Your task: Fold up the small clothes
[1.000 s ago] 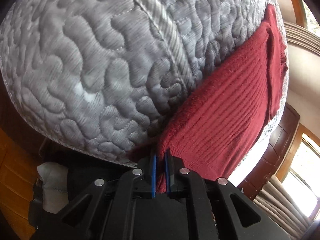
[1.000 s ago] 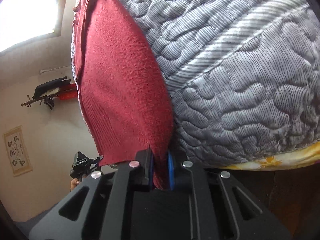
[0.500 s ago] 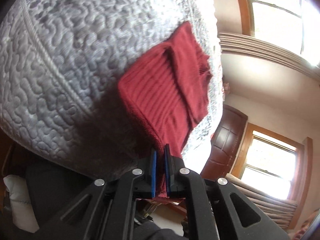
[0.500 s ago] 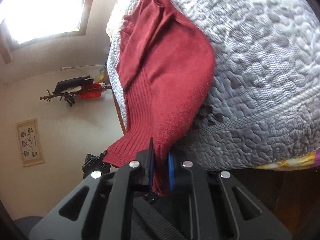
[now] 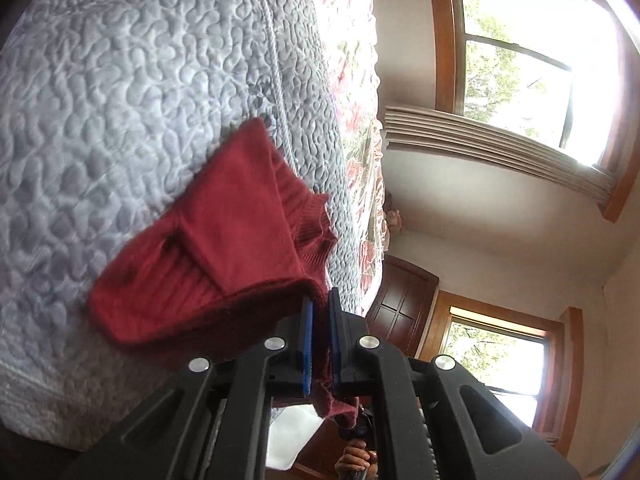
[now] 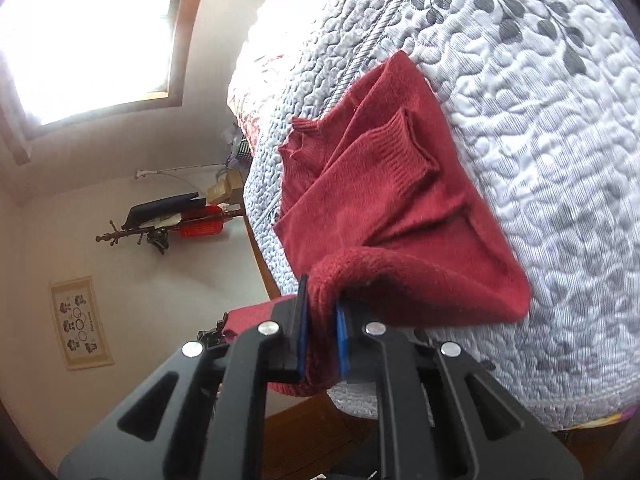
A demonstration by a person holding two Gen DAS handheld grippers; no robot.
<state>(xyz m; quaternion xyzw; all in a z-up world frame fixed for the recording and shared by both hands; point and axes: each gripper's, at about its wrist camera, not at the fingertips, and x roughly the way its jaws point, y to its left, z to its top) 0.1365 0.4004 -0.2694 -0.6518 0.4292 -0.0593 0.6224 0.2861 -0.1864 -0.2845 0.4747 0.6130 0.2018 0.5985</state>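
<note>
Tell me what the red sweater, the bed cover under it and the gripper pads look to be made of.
Red sweater: soft knit, likely wool or acrylic; ribbed cuff, fuzzy surface.
Bed cover: quilted grey-white woven fabric, matte; puffy stitched swirls, leaf print.
Pads: blue, smooth, probably rubber or plastic, on matte black jaws that look like plastic.

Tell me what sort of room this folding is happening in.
Most likely a bedroom in a home: a red sweater lies on a quilted grey bedspread, wood-framed windows light the room, and a coat rack stands by the wall.
</note>
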